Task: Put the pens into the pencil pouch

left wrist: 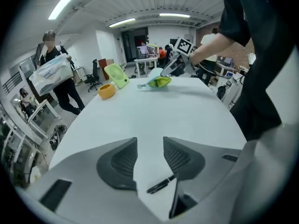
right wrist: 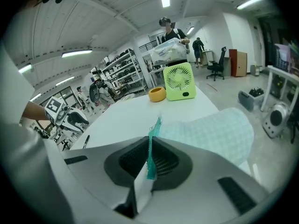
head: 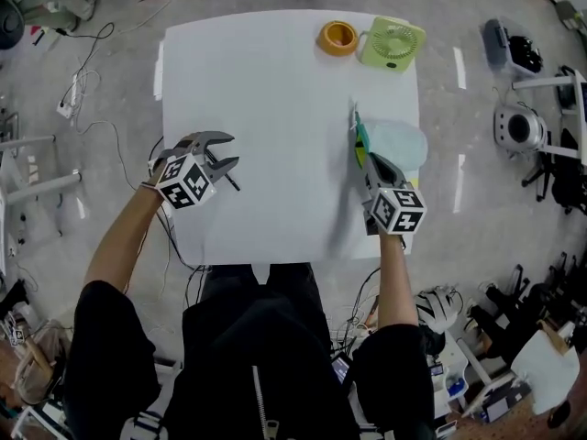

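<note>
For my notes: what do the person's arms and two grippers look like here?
The left gripper and right gripper are grey with dark ribbed pads; each carries a white cube with black square markers. Clothing is a black short-sleeved top.

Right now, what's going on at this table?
A person works at a white table with a hand-held gripper in each hand. The right hand-held gripper is shut on the teal edge of the pencil pouch, which lies at the table's right side. The left hand-held gripper is open above a black pen lying on the left part of the table. The pen is not gripped yet.
</note>
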Motion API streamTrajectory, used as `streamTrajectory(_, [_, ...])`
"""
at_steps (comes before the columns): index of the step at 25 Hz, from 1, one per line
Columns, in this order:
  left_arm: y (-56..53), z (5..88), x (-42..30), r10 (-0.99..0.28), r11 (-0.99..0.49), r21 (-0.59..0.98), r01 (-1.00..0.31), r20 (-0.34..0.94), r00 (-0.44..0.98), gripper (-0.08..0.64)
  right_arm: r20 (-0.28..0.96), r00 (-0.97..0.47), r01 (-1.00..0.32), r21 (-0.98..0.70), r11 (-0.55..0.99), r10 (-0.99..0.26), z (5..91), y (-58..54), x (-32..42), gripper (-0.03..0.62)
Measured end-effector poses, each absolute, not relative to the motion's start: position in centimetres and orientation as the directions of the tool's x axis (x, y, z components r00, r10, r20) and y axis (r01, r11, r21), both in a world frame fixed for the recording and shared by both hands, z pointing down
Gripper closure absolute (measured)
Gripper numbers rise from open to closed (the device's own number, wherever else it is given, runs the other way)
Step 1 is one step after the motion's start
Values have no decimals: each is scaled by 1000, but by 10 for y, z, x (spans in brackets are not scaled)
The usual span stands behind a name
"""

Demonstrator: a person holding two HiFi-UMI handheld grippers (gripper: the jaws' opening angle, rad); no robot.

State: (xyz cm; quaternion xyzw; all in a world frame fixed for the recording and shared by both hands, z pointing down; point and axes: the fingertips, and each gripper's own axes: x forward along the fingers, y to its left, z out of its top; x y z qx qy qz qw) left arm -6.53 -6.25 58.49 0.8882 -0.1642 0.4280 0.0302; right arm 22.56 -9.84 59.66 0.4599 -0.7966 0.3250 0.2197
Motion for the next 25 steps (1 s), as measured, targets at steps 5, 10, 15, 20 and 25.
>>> streamTrajectory(5, [-44, 608, -107, -197, -966, -81, -244, 843, 501, 380, 659, -464, -884, -301, 358, -592, 597, -98, 225, 563])
streamTrajectory(10, [-29, 629, -128, -106, -991, -59, -119, 894, 435, 380, 665, -454, -889, -296, 349, -593, 596, -99, 224, 563])
streamTrajectory(15, [-17, 647, -136, -58, -998, -64, 4, 926, 373, 380, 672, -451, -890, -295, 346, -587, 600, -94, 225, 563])
streamTrajectory(20, [-20, 658, -137, -48, -998, -58, 18, 932, 358, 380, 678, -444, -894, -291, 341, -586, 603, -92, 226, 563])
streamTrajectory(25, [-16, 660, -138, -37, -999, -46, 17, 933, 359, 460, 679, -437, -897, -287, 335, -590, 600, -90, 226, 563])
